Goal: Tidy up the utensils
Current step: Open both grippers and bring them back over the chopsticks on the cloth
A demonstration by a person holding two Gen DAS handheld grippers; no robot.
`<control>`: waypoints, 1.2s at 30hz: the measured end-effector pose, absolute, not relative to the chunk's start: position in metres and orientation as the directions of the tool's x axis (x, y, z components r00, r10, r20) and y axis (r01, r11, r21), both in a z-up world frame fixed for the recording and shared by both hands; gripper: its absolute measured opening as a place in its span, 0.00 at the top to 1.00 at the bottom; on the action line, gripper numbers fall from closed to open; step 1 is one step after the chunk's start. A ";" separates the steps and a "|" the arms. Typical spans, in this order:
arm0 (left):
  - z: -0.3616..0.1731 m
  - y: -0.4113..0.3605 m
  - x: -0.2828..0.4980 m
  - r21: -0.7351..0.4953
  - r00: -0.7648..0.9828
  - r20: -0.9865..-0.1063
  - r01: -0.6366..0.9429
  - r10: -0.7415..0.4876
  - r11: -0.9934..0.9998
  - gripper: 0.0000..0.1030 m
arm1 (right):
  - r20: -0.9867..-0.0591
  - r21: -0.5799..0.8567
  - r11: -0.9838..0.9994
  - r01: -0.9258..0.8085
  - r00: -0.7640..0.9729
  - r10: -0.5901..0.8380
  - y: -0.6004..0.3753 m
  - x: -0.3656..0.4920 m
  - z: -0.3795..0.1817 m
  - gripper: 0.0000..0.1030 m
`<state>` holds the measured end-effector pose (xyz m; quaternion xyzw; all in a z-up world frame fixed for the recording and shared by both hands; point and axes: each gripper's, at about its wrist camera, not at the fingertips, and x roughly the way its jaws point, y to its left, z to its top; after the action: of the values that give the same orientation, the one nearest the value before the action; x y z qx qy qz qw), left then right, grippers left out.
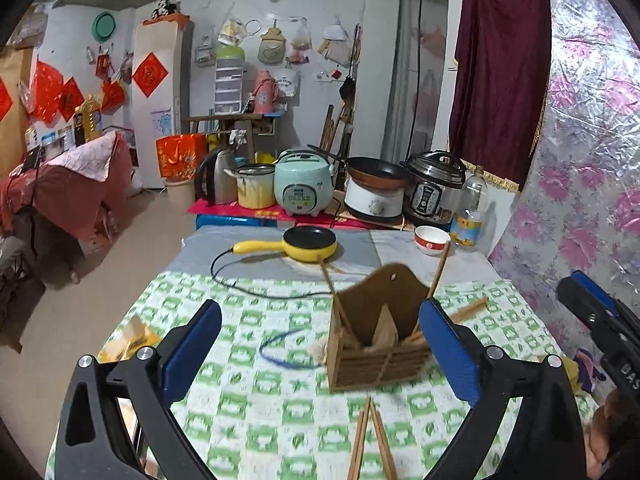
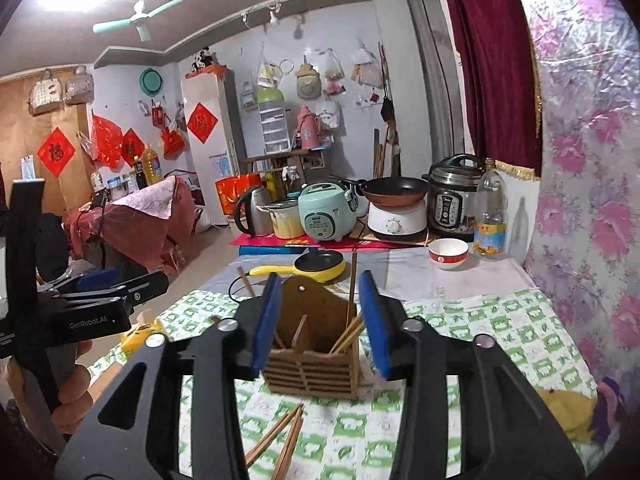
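Observation:
A brown slatted utensil holder (image 1: 378,330) stands on the green-checked tablecloth (image 1: 256,408) with several wooden chopsticks (image 1: 436,276) sticking out of it. Two loose chopsticks (image 1: 370,440) lie on the cloth in front of it. My left gripper (image 1: 320,356) is open and empty, its right pad beside the holder's right side. In the right wrist view my right gripper (image 2: 322,324) is open with its blue pads on either side of the holder (image 2: 314,356), not clamped. The loose chopsticks (image 2: 280,436) lie just below it.
A yellow electric pan (image 1: 310,242) with a black cord and a red-rimmed white bowl (image 1: 432,238) sit farther back. A plastic bottle (image 1: 472,208), rice cooker and pots stand behind. A blue loop (image 1: 280,350) lies left of the holder. The floral wall (image 1: 580,200) is to the right.

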<state>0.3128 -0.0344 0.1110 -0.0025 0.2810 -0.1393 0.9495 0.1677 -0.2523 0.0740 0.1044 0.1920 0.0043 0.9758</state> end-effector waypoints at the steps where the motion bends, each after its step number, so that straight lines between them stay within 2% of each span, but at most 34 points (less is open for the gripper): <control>1: 0.110 -0.031 0.307 -0.086 0.803 -0.533 0.260 -0.265 0.962 0.06 | -0.372 0.208 0.978 0.031 0.927 0.050 -0.250 0.159 0.074 0.50; 6: 0.094 -0.011 0.265 -0.097 0.792 -0.551 0.253 -0.264 0.963 0.06 | -0.380 0.212 0.977 0.028 0.923 0.056 -0.233 0.116 0.063 0.39; 11: 0.054 -0.002 0.228 -0.036 0.789 -0.581 0.218 -0.198 0.975 0.06 | -0.398 0.213 0.976 0.044 0.916 0.046 -0.218 0.081 0.033 0.22; 14: 0.011 0.008 0.213 -0.031 0.763 -0.623 0.199 -0.175 0.979 0.06 | -0.452 0.189 0.979 0.077 0.892 0.017 -0.210 0.067 -0.002 0.20; 17: -0.035 0.016 0.207 -0.038 0.703 -0.688 0.208 -0.177 0.977 0.06 | -0.547 0.162 0.983 0.089 0.837 0.014 -0.206 0.066 -0.045 0.20; 21: -0.080 0.015 0.205 -0.065 0.575 -0.786 0.292 -0.229 0.954 0.06 | -0.629 0.179 0.979 0.095 0.776 0.040 -0.209 0.068 -0.085 0.20; 26: -0.090 0.007 0.207 -0.089 0.518 -0.807 0.368 -0.283 0.926 0.06 | -0.651 0.273 0.959 0.073 0.748 0.129 -0.221 0.069 -0.101 0.19; 29: -0.100 -0.002 0.217 -0.018 0.501 -0.843 0.336 -0.195 0.942 0.06 | -0.678 0.359 0.930 0.076 0.706 0.204 -0.231 0.078 -0.113 0.18; 31: -0.106 -0.005 0.221 -0.010 0.479 -0.858 0.342 -0.183 0.940 0.06 | -0.705 0.378 0.922 0.082 0.671 0.230 -0.232 0.082 -0.121 0.18; 36: -0.114 -0.002 0.228 -0.028 0.434 -0.883 0.337 -0.182 0.941 0.06 | -0.783 0.191 0.981 -0.024 0.600 0.167 -0.191 0.088 -0.126 0.19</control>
<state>0.2281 -0.0021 -0.1137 0.0761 0.5094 -0.1538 0.8432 0.0877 -0.1905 -0.1256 0.0804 0.4442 0.0535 0.8907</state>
